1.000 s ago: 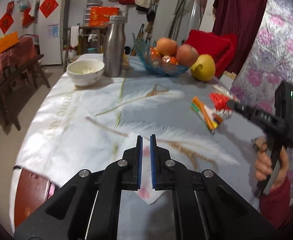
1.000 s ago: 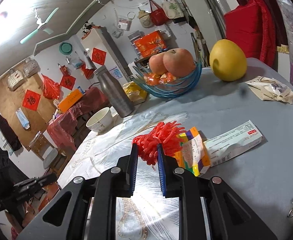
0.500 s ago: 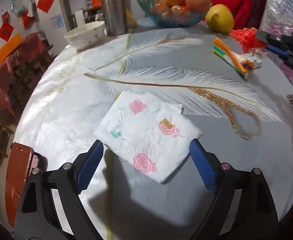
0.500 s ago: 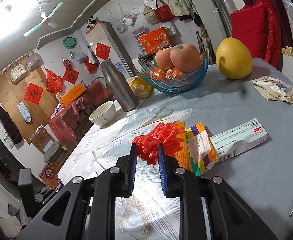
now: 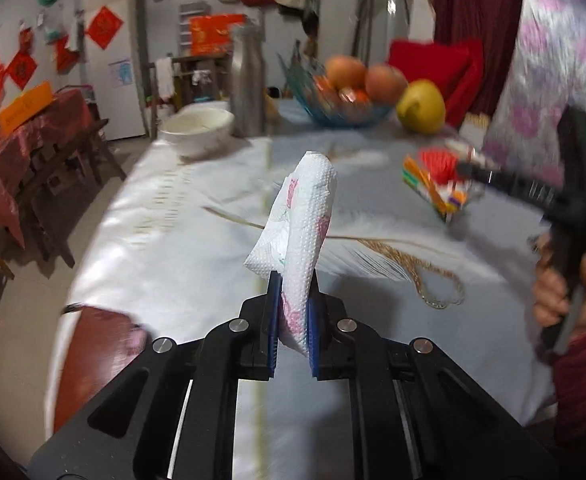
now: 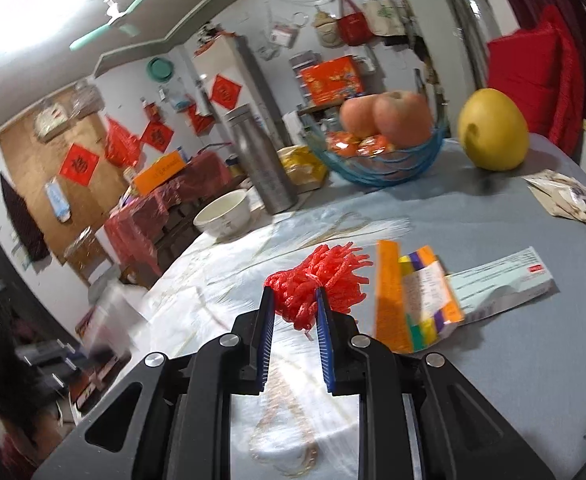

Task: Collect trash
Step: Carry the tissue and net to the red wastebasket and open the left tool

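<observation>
While the table [image 5: 197,264] lies under its feather-print cloth, a napkin [image 5: 307,236] is pinched between the blue pads of the left gripper [image 5: 293,312], whose jaws have just been closing and are now shut tight on it; the napkin is lifted off the cloth and stands up folded above the fingertips. At the near left edge of the table a brown wallet [image 5: 97,344] is seen, blurred. In the right wrist view, a red mesh net [image 6: 317,284] is clamped by the right gripper [image 6: 294,306], the jaws being narrowly parted with the net bunched between the pads. Just to the right of the net a bright multicoloured packet [image 6: 417,296] is laid on the cloth, and beside that a pale green box [image 6: 501,280]. A crumpled beige wrapper [image 6: 569,198] is found further off near the right edge. Beyond these, a white bowl [image 6: 223,214] and a steel bottle [image 6: 263,160] are set side by side, and furthest back a blue fruit basket [image 6: 385,156] and a yellow pomelo [image 6: 493,134] are placed.
</observation>
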